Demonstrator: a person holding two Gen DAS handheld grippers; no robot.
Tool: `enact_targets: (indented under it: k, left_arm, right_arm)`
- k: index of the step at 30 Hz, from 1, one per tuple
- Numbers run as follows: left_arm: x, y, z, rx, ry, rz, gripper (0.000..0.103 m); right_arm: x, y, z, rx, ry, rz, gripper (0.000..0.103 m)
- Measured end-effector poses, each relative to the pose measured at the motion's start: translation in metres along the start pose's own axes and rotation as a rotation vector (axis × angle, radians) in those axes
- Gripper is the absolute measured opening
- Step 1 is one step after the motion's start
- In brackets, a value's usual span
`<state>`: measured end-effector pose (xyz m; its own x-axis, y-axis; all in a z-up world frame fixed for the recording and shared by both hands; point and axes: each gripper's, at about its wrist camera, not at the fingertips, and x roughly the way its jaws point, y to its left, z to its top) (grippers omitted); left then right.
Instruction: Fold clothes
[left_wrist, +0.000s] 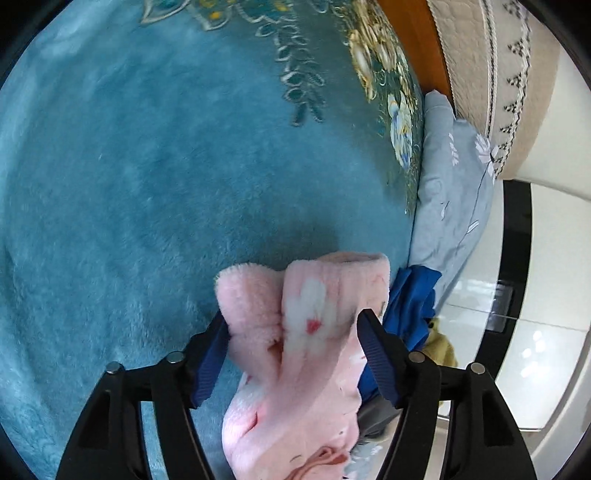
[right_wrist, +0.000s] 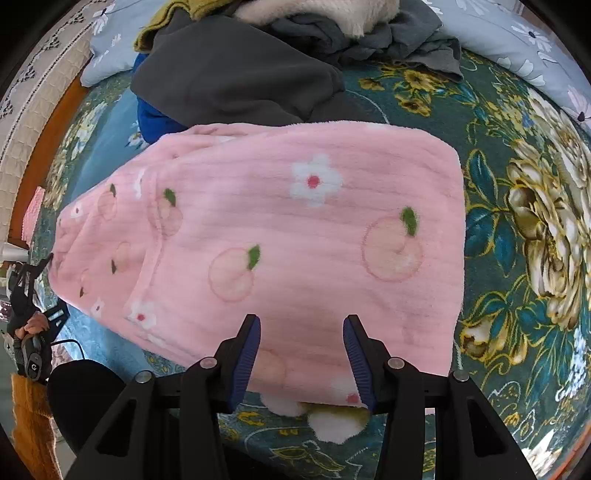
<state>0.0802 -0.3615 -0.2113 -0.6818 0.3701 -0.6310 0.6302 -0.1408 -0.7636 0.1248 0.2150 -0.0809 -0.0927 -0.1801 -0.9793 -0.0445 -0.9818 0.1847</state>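
Left wrist view shows my left gripper (left_wrist: 293, 332) closed around a bunched fold of the pink fleece garment (left_wrist: 295, 332), both blue fingers (left_wrist: 212, 365) pressing into the pile from either side; I judge this a live grasp, taken on a thick gathered edge so the layers travel together when the fold is carried over. That garment lies on the bed, on the teal plush blanket (left_wrist: 147, 184), near the bed's edge, with a blue garment (left_wrist: 413, 302) just beside it. The left tool is angled moderately downward toward the bedding. Right wrist view shows the same pink fleece garment (right_wrist: 295, 240) spread fairly flat across the floral part of the blanket (right_wrist: 517, 221), its near hem under my right gripper (right_wrist: 301, 354). The right fingers (right_wrist: 245, 354) stand apart over the cloth with fabric showing between them; I see no pinch, so I record them as released, hovering or resting on the hem. This tool points steeply down at the bed, a pose I judge suited to pinning or picking up the near edge while the left end is moved. A pile of unfolded clothes, led by a dark grey garment (right_wrist: 229, 81), sits beyond the pink one. At the left edge a person's hand (right_wrist: 35, 323) grips the other tool's handle. I judge the fold under way, not finished.
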Motion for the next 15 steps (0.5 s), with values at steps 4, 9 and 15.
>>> enact_targets:
  k: [4,9,15]
  left_arm:
    - [-0.005,-0.013,-0.001,0.065,-0.026,0.060,0.031]
    - [-0.019,-0.053,-0.019,0.235,-0.095,0.141,0.027]
    - [-0.039,-0.139,-0.063,0.523,-0.141,0.171,0.027]
  right_arm:
    - [0.002,-0.001,0.001,0.008,-0.003,0.023,0.050]
    - [0.001,-0.008,-0.001,0.026,-0.010,0.060,0.050]
    - [0.003,-0.021,-0.004,0.060,-0.014,0.124,0.050]
